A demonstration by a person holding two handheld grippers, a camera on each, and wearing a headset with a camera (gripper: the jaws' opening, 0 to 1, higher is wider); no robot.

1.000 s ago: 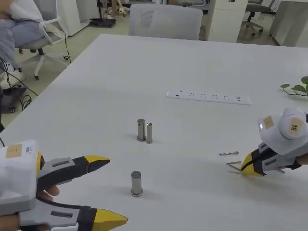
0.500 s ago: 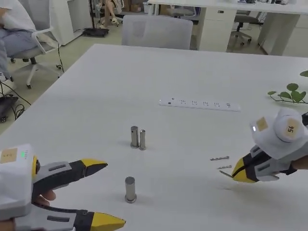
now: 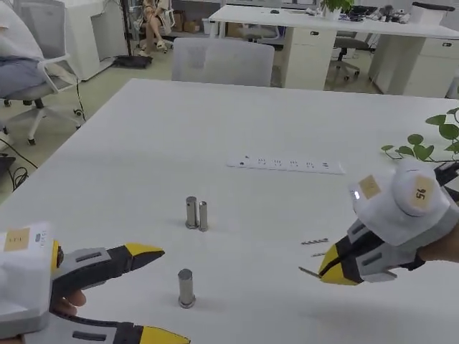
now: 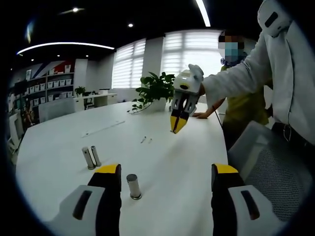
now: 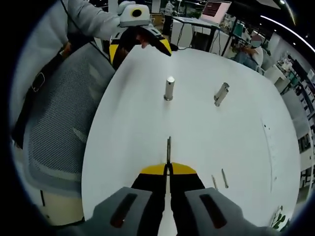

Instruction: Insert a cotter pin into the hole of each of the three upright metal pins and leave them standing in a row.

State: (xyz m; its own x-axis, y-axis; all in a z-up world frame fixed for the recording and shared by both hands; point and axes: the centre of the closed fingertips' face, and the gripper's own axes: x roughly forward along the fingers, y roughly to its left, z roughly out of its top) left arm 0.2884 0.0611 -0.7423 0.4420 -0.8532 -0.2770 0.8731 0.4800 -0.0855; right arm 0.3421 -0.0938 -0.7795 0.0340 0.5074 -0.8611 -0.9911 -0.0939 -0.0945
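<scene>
Three upright metal pins stand on the white table: two close together [image 3: 196, 213] and a single one [image 3: 186, 288] nearer me. My right gripper [image 3: 331, 271] hovers over the table to their right, shut on a thin cotter pin [image 3: 309, 272] that sticks out of its tips toward the pins. In the right gripper view the cotter pin [image 5: 169, 149] points at the single pin [image 5: 169, 88]. Two loose cotter pins [image 3: 315, 247] lie behind the right gripper. My left gripper [image 3: 159, 294] stands open at the lower left, just left of the single pin [image 4: 133, 186], with nothing between its jaws.
A white power strip [image 3: 285, 164] lies across the table behind the pins. A leafy plant [image 3: 429, 147] sits at the right edge. A grey chair [image 3: 224, 61] stands at the far side, with desks and office chairs beyond.
My right gripper has lifted one cotter pin off the table and carried it left toward the metal pins. The left gripper stays open in about the same place.
</scene>
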